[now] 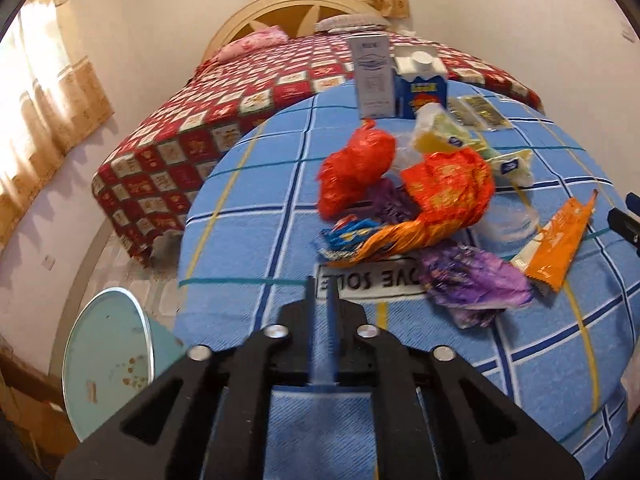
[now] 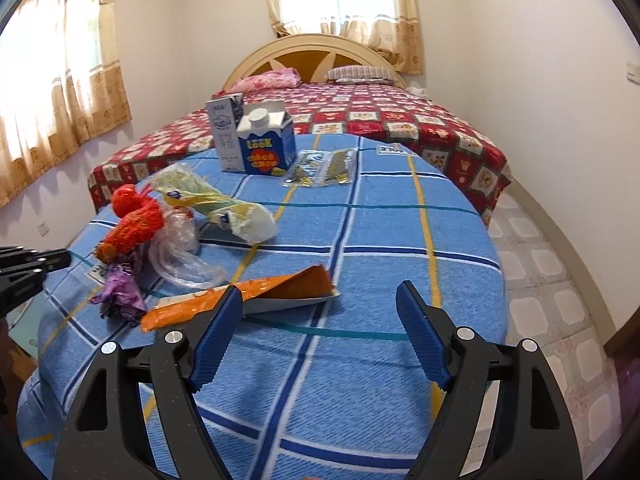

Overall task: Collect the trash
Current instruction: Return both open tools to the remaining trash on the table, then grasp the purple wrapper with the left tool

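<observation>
My left claw [image 1: 320, 292] is nearly closed with nothing between its fingers, hovering over the blue checked tabletop [image 1: 248, 240] near its near edge. My right claw [image 2: 320, 300] stands wide and empty, its left finger just in front of the orange sachet [image 2: 256, 292]. The trash lies heaped toward the tabletop's left side: red wrappers [image 2: 136, 220], a purple wrapper [image 2: 120, 288], clear plastic [image 2: 180, 256]. Two cartons [image 2: 260, 144] stand at the far edge. A teal bin [image 1: 108, 360] sits below the tabletop's left edge.
</observation>
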Motion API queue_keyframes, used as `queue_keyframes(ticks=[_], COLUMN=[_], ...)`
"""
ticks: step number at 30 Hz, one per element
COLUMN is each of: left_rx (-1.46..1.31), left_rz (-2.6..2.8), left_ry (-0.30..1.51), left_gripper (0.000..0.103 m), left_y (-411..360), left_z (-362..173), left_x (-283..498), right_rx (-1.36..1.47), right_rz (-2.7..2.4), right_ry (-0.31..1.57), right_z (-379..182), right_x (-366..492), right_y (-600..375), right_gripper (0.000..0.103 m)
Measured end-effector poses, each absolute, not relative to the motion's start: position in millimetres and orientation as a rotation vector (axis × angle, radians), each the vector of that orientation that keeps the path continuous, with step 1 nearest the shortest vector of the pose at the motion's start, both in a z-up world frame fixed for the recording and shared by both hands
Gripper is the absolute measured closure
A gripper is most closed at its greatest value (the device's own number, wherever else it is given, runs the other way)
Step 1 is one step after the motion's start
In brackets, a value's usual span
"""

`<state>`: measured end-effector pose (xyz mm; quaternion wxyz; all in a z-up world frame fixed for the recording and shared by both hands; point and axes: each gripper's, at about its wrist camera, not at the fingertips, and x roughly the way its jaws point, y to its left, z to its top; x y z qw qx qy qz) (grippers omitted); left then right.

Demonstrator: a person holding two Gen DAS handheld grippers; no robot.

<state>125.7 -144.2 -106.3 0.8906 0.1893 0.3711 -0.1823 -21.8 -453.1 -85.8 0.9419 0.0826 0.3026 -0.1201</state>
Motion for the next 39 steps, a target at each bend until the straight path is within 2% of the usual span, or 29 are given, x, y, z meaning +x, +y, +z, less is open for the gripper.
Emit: queue_keyframes(ticks=[1,2,10,12,14,24,26,29,37,39], left_rx=[0.388,0.369,0.293,0.289,0.297,0.232,0.236,0.242,0.298,0.292], left_rz=[-0.367,-0.351,-0.377,-0.381,-0.368,-0.312,-0.319,-0.332,-0.315,-0.337], left_ry=[0.779,0.791,0.825,0.814,0.792,0.837,0.827,0.811,0.892,0.908], left_gripper=[0.063,0.046,0.046,0.042,0.032,0.029,0.019,0.014,0.013,0.021], left_y=[-142.7,-140.3,-158.3,-162.5,-165.1,-163.6,-174.1,-192.4,-214.2,-207.4], left_z=[-107.5,-108.7,-108.3,-105.5,-103.8,-104.7,-102.3,-101.3,-132.5,-134.0], left_x=[126.1,126.4,112.8,110.4,110.5,122.9,120.0,115.4,120.8,122.3], right_rx=[0.17,0.164,0.136,0.135,0.136,0.145,0.122,0.138,0.184,0.191], right_rz=[-0.245,-0.254,-0.231,-0.236,-0.24,-0.236,-0.243,-0.257,-0.278,-0.269], right_ry=[0.619,0.619,0.632,0.622,0.616,0.621,0.658,0.688,0.675,0.678], right_z=[-85.5,-83.6,-73.5,-71.8,-72.0,-69.8,-73.9,-78.4,-84.9,-87.2], right_x=[-21.4,-19.6,0.7,-0.2,-2.3,14.3,25.1,29.7,7.1,6.5], right_y=[-453.6,-455.1,-457.9,-457.3,-457.5,-457.6,-455.8,-461.0,-475.2,-476.2], right_gripper=[0.025,0.026,0.034,0.035,0.035,0.035,0.035,0.035,0.034,0.034])
